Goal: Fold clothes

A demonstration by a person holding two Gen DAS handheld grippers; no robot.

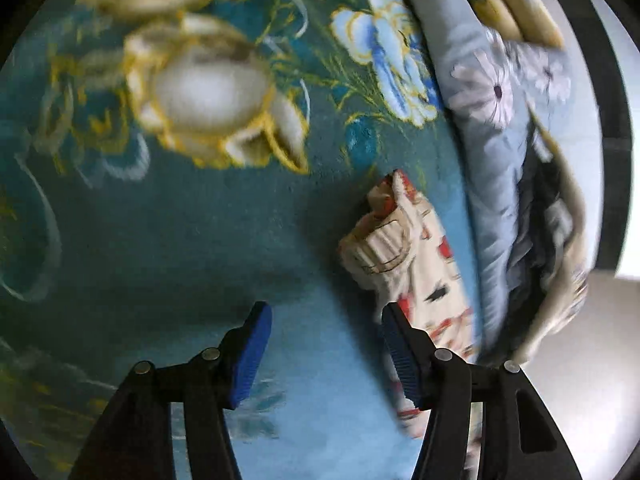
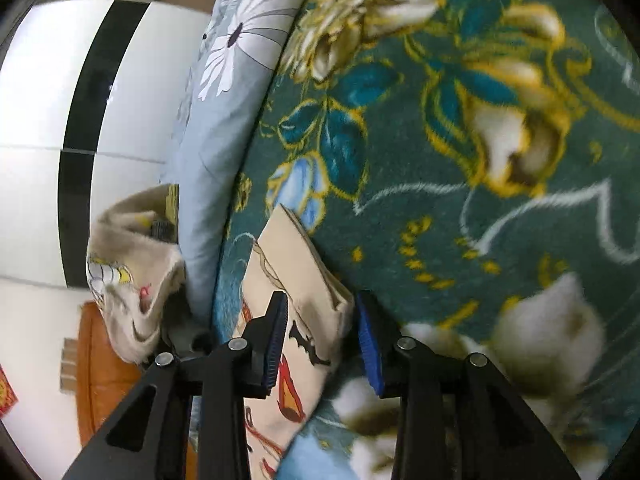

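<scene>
Both grippers you are holding are standing open over the teal floral blanket (image 1: pixel 180 240). The left gripper (image 1: pixel 326 350) is hovering empty at lower centre; the cream printed garment (image 2: pixel 304 280) is lying folded between the right gripper's (image 2: pixel 322 342) unpressed jaws.

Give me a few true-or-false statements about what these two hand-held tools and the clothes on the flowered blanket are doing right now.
1. The left tool is clamped on the folded cream garment. False: its jaws are apart with only blanket between them; the garment lies beside one finger.
2. The cream garment lies on a dark green flowered blanket. True.
3. In the right wrist view, the cream garment lies between the fingers of the right tool. True, and the pads do not seem to press it.
4. The pale blue bedding with white daisies covers the cream garment. False: it lies alongside the blanket's edge, next to the garment.
5. The blanket is plain. False: it shows large cream and blue flowers.
</scene>
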